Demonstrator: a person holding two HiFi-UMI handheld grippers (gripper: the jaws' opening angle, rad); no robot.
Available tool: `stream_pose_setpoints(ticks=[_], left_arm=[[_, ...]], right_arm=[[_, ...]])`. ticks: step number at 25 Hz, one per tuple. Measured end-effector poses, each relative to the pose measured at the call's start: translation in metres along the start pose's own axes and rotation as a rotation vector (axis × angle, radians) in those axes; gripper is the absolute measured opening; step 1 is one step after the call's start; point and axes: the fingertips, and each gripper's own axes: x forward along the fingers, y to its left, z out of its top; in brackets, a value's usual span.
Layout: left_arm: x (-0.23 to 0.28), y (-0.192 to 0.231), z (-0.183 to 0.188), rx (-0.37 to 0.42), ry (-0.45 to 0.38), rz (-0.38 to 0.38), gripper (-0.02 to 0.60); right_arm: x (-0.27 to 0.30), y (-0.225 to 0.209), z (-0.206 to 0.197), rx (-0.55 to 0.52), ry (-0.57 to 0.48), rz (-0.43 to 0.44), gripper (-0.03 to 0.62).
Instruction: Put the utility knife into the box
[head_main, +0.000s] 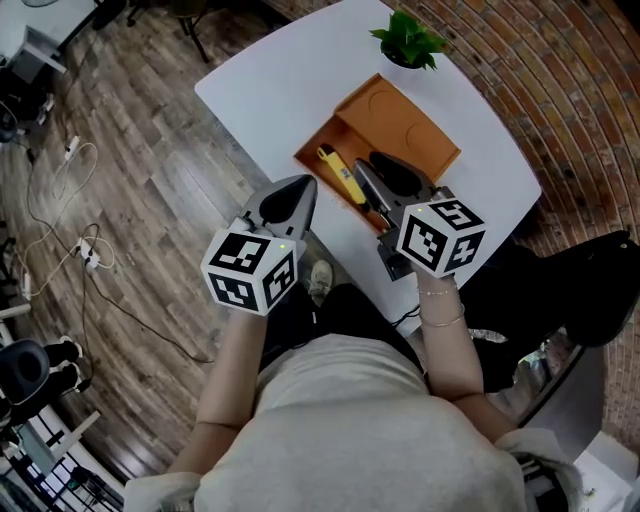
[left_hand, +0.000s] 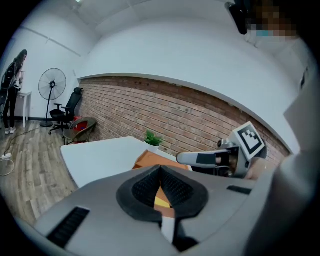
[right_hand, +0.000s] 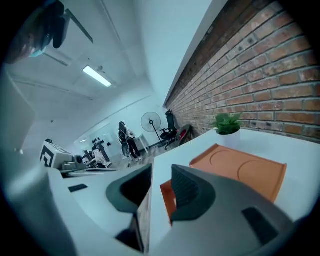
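Note:
The yellow utility knife (head_main: 340, 172) lies inside the open orange box (head_main: 315, 150) on the white table (head_main: 290, 80). The box's lid (head_main: 400, 120) is folded back toward the plant. My right gripper (head_main: 382, 172) hovers over the box's near end, just right of the knife. It is open, with nothing between its fingers (right_hand: 187, 187). In the right gripper view the box wall (right_hand: 169, 195) and lid (right_hand: 240, 170) lie just ahead. My left gripper (head_main: 298, 190) hangs off the table's near-left edge, shut and holding nothing, its tips (left_hand: 160, 169) aimed at the box (left_hand: 150, 159).
A small potted plant (head_main: 410, 40) stands at the table's far end, past the lid. Wooden floor with cables (head_main: 85, 250) lies to the left. A dark bag (head_main: 590, 280) sits on the right. A brick wall (left_hand: 165, 115), a fan (left_hand: 52, 85) and chairs stand behind.

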Motion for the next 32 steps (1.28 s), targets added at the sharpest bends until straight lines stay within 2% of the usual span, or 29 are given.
stream_pose_setpoints(ticks=[3, 10, 12, 18, 22, 27, 32], left_arm=[[-0.005, -0.011, 0.013, 0.022, -0.038, -0.017, 0.006], [-0.014, -0.033, 0.034, 0.068, -0.111, -0.045, 0.006], [-0.015, -0.037, 0.036, 0.079, -0.117, -0.054, 0.006], [-0.011, -0.049, 0.034, 0.111, -0.101, -0.065, 0.006], [-0.011, -0.052, 0.031, 0.120, -0.092, -0.057, 0.006], [-0.007, -0.054, 0.023, 0.171, -0.030, -0.031, 0.006], [-0.004, -0.060, 0.024, 0.172, -0.028, -0.053, 0.006]], right_arm=[[-0.018, 0.012, 0.017, -0.025, -0.070, 0.007, 0.106], [-0.048, 0.035, 0.039, -0.087, -0.190, 0.034, 0.003], [-0.052, 0.039, 0.042, -0.108, -0.218, 0.040, 0.000], [-0.060, 0.052, 0.041, -0.172, -0.260, 0.069, 0.000], [-0.067, 0.056, 0.041, -0.167, -0.286, 0.067, -0.002], [-0.076, 0.052, 0.038, -0.162, -0.276, 0.009, -0.002], [-0.080, 0.045, 0.030, -0.158, -0.273, -0.032, 0.000]])
